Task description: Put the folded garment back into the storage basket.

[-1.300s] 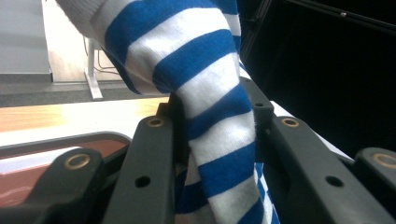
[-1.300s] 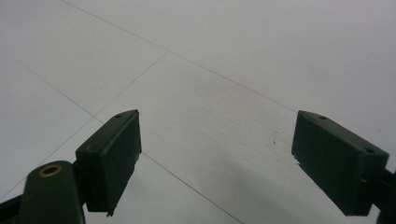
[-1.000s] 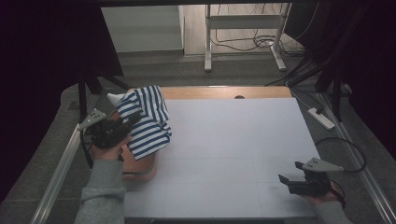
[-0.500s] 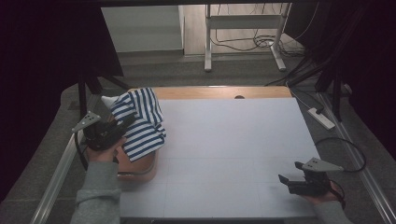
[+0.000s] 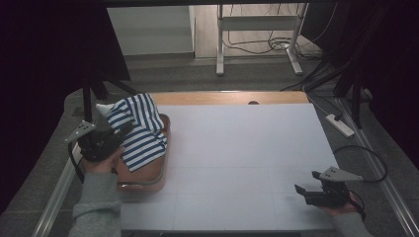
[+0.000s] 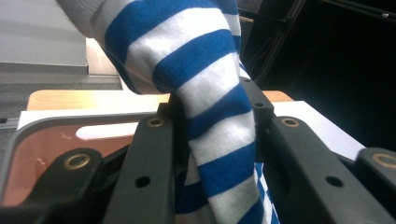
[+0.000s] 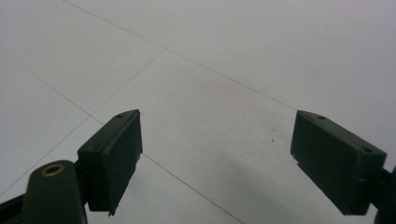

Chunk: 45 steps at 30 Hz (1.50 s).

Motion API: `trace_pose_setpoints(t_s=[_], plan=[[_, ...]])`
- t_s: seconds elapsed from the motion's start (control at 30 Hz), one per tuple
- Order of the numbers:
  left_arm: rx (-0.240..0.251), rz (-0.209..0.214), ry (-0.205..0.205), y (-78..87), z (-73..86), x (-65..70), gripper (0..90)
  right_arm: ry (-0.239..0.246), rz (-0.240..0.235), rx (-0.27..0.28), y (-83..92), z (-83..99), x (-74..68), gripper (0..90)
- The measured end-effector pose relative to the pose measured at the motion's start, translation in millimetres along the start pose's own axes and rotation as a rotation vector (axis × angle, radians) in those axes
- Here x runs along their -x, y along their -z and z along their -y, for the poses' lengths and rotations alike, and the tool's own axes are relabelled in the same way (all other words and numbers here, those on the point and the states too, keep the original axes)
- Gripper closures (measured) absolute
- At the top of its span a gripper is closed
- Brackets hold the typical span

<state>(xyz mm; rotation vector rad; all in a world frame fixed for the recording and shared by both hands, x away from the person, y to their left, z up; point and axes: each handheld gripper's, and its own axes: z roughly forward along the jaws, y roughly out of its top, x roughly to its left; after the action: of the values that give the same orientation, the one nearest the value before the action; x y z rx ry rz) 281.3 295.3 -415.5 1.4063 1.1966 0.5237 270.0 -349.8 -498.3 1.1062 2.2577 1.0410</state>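
The jaws of the left gripper (image 5: 116, 136) pinched a stripy cloth (image 5: 141, 131) above the brown tray (image 5: 148, 182). The right gripper (image 5: 302, 192) was open over the white table (image 5: 247, 148). The cloth could snag on the tray's edge and slip out.

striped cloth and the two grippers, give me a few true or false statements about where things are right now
1. The left gripper is shut on the blue and white striped cloth. True.
2. The striped cloth lies flat in the middle of the white table. False: it hangs bunched from the left gripper over the brown tray at the table's left edge.
3. The right gripper is open with nothing between its jaws. True.
4. The right gripper holds a corner of the cloth. False: it is near the table's right front corner, far from the cloth.
5. The tray sits on the right side of the table. False: it is on the left.
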Motion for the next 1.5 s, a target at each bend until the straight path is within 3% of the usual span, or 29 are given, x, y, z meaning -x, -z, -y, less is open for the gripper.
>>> trace_pose_setpoints(t_s=[0.37,0.6,1.5], plan=[[-0.002,-0.023,-0.003,8.2,0.4,-8.6,70.6,0.002,0.001,-0.002,0.0,0.0,-0.2,17.4],[-0.029,-0.033,-0.013,5.7,4.1,-10.9,70.6,0.003,0.001,-0.002,0.0,0.0,-0.2,17.4],[-0.222,-0.086,-0.060,-19.3,19.7,-12.0,70.5,0.005,-0.005,-0.008,-0.7,0.2,-0.4,17.5]])
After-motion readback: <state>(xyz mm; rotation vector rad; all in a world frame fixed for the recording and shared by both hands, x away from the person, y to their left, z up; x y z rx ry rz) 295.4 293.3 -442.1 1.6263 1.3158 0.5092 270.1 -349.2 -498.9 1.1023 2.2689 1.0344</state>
